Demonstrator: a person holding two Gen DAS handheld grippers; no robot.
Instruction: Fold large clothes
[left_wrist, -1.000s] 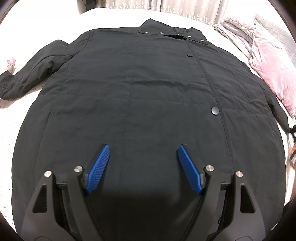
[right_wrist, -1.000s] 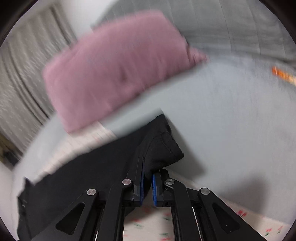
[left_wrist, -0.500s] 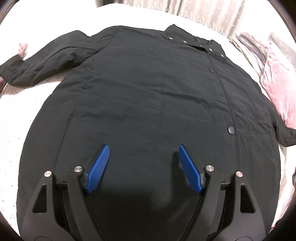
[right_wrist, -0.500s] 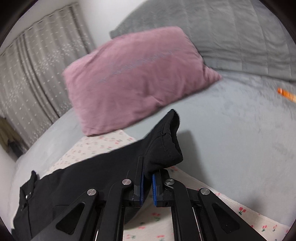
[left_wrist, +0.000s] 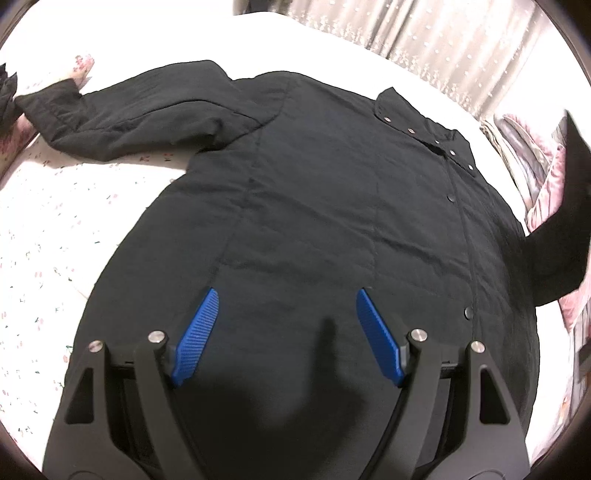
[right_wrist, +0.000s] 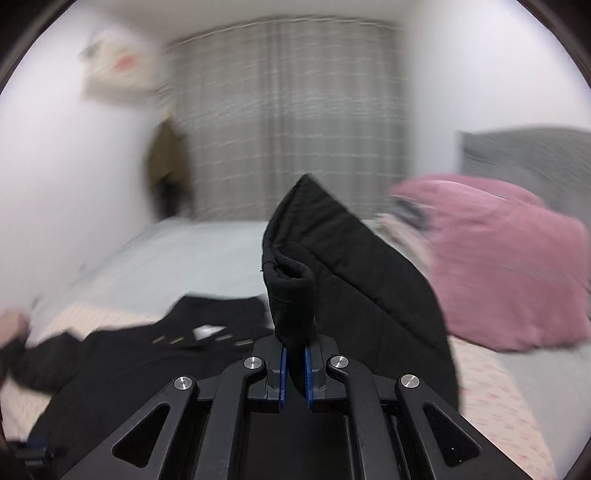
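Here the black coat (left_wrist: 314, 206) lies buttoned-up flat on the bed, its sleeve cuff (right_wrist: 291, 291) pinched in the right gripper (right_wrist: 294, 363) and raised for folding across the coat's front, while the left gripper (left_wrist: 288, 336) hovers wide and empty above the hem.

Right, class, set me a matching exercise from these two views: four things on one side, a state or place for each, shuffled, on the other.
Things:
1. left claw
2. right claw
3. far sleeve
4. pink pillow

States or places:
A. shut on the black cuff
B. lies flat on the floral sheet
C. open above the coat
D. beside the lifted sleeve

Pairs: 1-C, 2-A, 3-B, 4-D
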